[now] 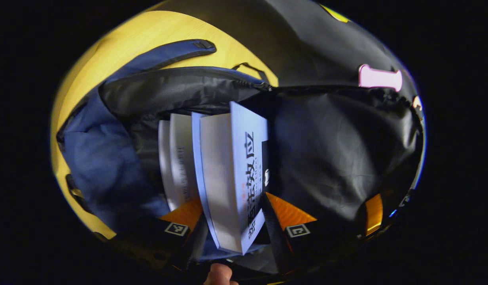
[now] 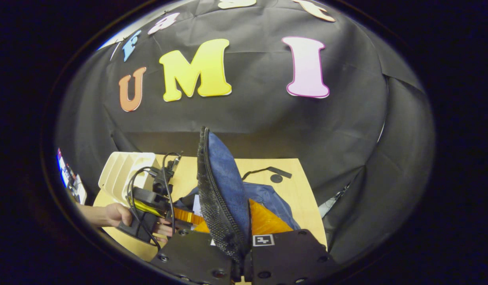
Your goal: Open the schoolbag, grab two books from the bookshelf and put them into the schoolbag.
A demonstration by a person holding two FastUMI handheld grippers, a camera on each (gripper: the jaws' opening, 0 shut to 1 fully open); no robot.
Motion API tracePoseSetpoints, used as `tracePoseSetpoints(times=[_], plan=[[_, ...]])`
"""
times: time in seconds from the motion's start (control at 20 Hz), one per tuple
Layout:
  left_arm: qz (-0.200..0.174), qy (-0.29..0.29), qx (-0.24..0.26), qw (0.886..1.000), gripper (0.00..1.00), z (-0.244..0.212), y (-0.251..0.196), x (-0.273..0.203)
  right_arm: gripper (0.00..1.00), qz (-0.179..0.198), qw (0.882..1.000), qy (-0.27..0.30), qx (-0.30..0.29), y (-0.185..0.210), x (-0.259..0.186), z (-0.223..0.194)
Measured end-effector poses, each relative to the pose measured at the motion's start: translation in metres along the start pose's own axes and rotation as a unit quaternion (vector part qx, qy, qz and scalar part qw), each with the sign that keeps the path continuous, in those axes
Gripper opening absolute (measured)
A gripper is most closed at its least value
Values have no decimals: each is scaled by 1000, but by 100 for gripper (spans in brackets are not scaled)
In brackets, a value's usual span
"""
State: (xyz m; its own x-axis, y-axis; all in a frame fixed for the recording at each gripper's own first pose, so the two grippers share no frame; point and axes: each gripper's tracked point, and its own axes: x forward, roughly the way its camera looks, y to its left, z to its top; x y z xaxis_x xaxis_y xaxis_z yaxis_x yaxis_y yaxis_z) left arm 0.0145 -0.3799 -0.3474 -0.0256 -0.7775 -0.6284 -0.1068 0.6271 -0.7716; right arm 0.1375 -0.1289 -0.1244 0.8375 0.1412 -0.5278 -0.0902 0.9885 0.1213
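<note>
Blue-covered book (image 1: 244, 174) sat pinched between the left gripper (image 1: 234, 223) fingers, half inside the schoolbag (image 1: 109, 166) ahead, beside another book (image 1: 178, 158). Right gripper (image 2: 242, 237) clamped the bag's flap (image 2: 224, 186) upright; if that grip slipped, the flap could fall onto the book.

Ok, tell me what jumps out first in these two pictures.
In the left gripper view, a book stands between the left gripper fingers inside the open schoolbag, beside another book. In the right gripper view, the right gripper pinches the bag's flap upright over the wooden table.
</note>
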Motion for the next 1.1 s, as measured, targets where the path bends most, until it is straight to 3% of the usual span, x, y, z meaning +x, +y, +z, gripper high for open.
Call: tracePoseSetpoints(times=[0.05, 0.25, 0.3, 0.35, 0.65, 1.1], plan=[[22, 5, -1, 1000, 80, 0, 3, -5, 0, 1, 1000, 0, 0, 1, -1, -1], [95, 11, 12, 995, 84, 4, 5, -47, 0, 3, 1000, 1, -1, 6, -1, -5], [108, 10, 20, 994, 97, 3, 0, -56, 0, 3, 1000, 1, -1, 7, -1, -5], [118, 7, 30, 993, 88, 0, -1, -66, 0, 5, 1000, 1, -2, 10, -2, -6], [192, -54, 97, 975, 92, 6, 12, -131, 0, 4, 1000, -7, -18, 30, -5, -9], [259, -133, 146, 946, 92, -1, 30, -240, 7, -5, 999, -4, -34, 68, -9, -25]])
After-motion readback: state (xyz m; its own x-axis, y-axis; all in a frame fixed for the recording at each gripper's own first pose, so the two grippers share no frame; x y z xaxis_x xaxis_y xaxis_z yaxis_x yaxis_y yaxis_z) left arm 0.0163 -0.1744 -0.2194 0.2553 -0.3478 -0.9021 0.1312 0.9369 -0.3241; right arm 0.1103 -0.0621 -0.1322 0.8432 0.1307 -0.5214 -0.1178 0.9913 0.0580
